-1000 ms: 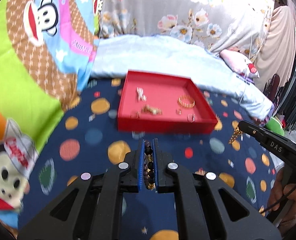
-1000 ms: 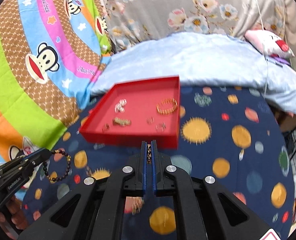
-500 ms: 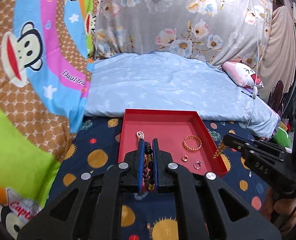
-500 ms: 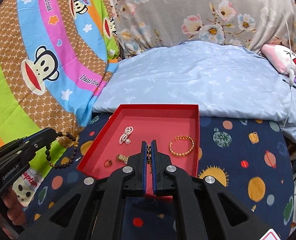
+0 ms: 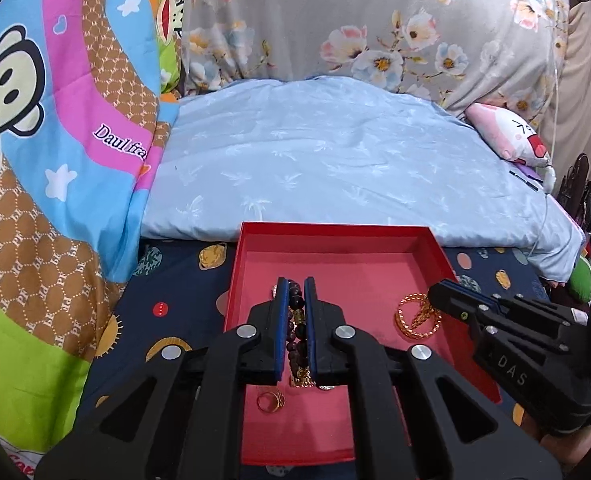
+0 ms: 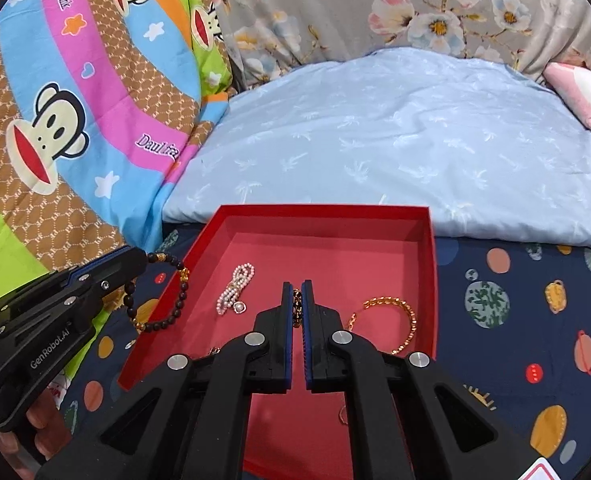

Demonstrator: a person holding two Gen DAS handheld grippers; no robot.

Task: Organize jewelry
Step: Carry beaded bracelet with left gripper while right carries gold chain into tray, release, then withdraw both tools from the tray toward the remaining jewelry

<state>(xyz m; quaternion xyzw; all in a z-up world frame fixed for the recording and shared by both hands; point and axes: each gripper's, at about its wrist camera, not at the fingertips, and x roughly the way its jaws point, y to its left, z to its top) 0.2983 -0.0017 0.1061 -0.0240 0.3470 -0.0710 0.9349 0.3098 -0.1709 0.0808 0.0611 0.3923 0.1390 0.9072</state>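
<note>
Left gripper (image 6: 135, 260): clamped on dark bead bracelet (image 6: 163, 296), hanging at red tray's (image 6: 319, 214) left rim. Tray already holds pearl piece (image 6: 235, 288), gold bangle (image 6: 387, 320) and ring (image 5: 269, 402). Right gripper (image 6: 296, 304): pinching gold chain (image 6: 296, 306) above tray. Both pieces remain undeposited.

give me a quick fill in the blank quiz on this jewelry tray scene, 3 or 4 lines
1. The left gripper is shut on a dark ____ bracelet.
2. The right gripper pinches a thin gold ____.
3. The tray holding the jewelry is ____ in colour.
4. The pearl piece lies ____ the tray.

Missing words: beaded; chain; red; inside
</note>
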